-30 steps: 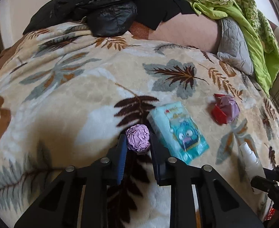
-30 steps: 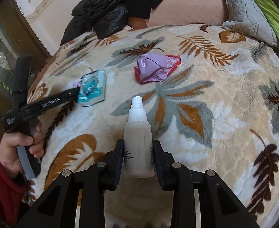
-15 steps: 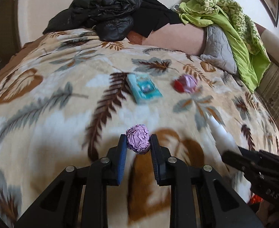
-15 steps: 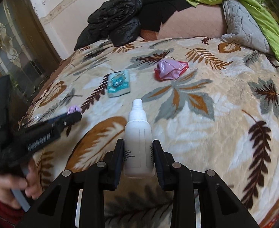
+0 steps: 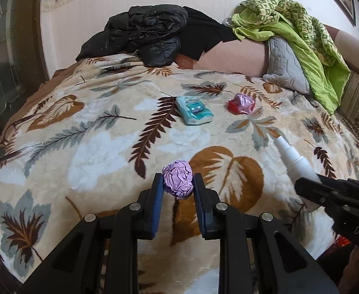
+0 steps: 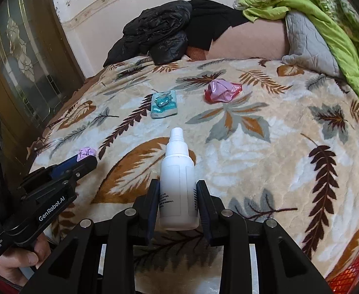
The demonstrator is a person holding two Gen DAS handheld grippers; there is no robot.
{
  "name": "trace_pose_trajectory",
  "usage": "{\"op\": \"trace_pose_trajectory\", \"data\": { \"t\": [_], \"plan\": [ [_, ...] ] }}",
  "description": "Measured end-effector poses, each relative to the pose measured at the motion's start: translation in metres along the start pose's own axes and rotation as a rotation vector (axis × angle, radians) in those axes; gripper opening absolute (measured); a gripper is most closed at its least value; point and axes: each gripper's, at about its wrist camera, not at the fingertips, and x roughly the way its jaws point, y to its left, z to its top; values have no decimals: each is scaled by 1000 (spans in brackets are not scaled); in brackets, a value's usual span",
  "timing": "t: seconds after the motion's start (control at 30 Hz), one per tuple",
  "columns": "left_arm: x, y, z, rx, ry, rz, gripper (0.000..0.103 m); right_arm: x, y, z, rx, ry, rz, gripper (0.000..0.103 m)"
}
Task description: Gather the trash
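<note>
Both claws had pulled back from the bed over the last second, each carrying its piece of trash. The left claw (image 5: pixel 178 188) stayed clenched on the crumpled purple wrapper ball (image 5: pixel 178 182), which a second earlier sat low beside the teal tissue pack (image 5: pixel 194 110); that pack had since shrunk toward the middle of the left view. The right claw (image 6: pixel 178 201) kept its grasp on the white dropper bottle (image 6: pixel 178 183), nozzle pointing away, held above the leaf-patterned blanket (image 6: pixel 265 147) at lower centre of its frame.

Two items had therefore left the blanket, and my reading is that both were on their way to a bin. An orange mesh basket (image 6: pixel 350 276) showed at the lower right corner of the right view and may be that bin. The teal pack and the red-and-pink wrapper (image 6: pixel 222 90) remained on the bed in the upper middle, well apart from both claws, so the collecting looked about half done.
</note>
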Motion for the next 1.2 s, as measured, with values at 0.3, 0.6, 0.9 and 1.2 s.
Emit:
{"op": "trace_pose_trajectory", "data": {
  "t": [0.3,0.6,0.9,1.2],
  "plan": [
    [3,-1,0,23,-13,16,23,2,-9,2,38,-1,-6,33],
    [3,0,0,21,-14,18,23,3,-9,2,36,1,-8,33],
    [5,-2,3,12,-14,14,23,5,-9,2,33,3,-9,33],
    [6,-2,3,13,-16,15,23,5,-10,1,34,0,-12,33]
  ]
}}
